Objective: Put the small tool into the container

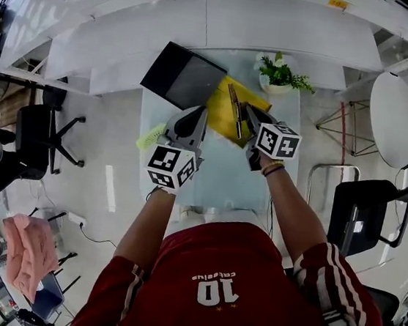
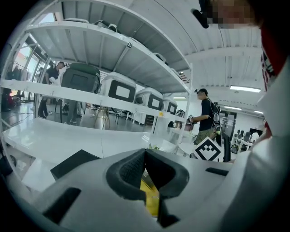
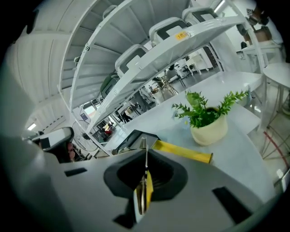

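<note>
The counter (image 1: 217,175) carried a black tray (image 1: 181,75) at its far left, a flat yellow container (image 1: 223,98) at far centre and a potted plant (image 1: 279,76) at far right. Taking the yellow item as the task's container was a judgement, since the tool hung over it. The left gripper (image 1: 196,115) sat at the container's left edge. In the left gripper view its jaws were drawn nearly together, with yellow showing in the slot between them. Whether they pinched that edge could not be determined. The right gripper (image 1: 249,112) was closed on the small tool (image 1: 234,111), a thin metal piece standing upright between the jaws in the right gripper view (image 3: 145,174). The head view placed the tool above the container's middle, not resting in it. Pick-up appeared complete and transport nearly so. Lowering the tool into the container and releasing it were judged to be the steps left.
</note>
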Motion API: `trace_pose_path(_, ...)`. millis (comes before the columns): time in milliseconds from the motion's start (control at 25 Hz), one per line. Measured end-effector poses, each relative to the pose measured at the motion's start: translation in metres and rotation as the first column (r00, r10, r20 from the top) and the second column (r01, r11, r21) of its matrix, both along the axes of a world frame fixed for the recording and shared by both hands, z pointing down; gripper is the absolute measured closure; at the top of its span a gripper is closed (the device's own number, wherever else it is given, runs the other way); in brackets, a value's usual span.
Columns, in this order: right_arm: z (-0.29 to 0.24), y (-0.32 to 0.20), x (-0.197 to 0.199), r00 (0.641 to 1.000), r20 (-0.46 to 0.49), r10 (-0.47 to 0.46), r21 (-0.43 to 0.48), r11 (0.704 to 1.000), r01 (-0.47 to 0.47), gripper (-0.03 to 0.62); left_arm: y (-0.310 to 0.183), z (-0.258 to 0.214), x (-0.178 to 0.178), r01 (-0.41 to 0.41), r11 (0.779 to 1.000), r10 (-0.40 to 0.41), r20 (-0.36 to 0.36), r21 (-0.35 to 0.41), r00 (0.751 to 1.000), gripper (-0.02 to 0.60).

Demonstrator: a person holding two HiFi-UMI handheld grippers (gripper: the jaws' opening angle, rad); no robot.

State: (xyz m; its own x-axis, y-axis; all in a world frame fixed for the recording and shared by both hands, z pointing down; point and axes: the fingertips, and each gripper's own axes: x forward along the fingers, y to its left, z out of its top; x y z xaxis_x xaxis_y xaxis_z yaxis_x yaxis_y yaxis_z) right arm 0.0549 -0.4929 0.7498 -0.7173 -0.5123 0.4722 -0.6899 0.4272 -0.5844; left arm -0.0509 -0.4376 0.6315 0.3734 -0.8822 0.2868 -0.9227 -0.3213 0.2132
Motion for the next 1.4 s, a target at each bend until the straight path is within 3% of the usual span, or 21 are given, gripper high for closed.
trace_pose_path(360, 0.043, -0.015, -0.017, 1.0, -0.012, 0.026, -0.078, 0.997, -0.027, 0.58, -0.011, 0.023, -0.003, 0.001, 0.998, -0.002, -0.015, -0.062, 1.0, 0.583)
trace_pose_path(920, 0.09, -0.014, -0.037, 0.996, -0.06, 0.066, -0.199, 0.977, -0.077, 0.578, -0.014, 0.036, -0.013, 0.025, 0.996, -0.026, -0.017, -0.09, 0.999, 0.583)
trace_pose_path(1400, 0.102, -0.007, -0.041, 0.996, -0.084, 0.01, -0.255, 0.966, -0.031, 0.563, -0.015, 0.032, -0.012, 0.013, 0.997, -0.015, -0.016, -0.082, 1.0, 0.583)
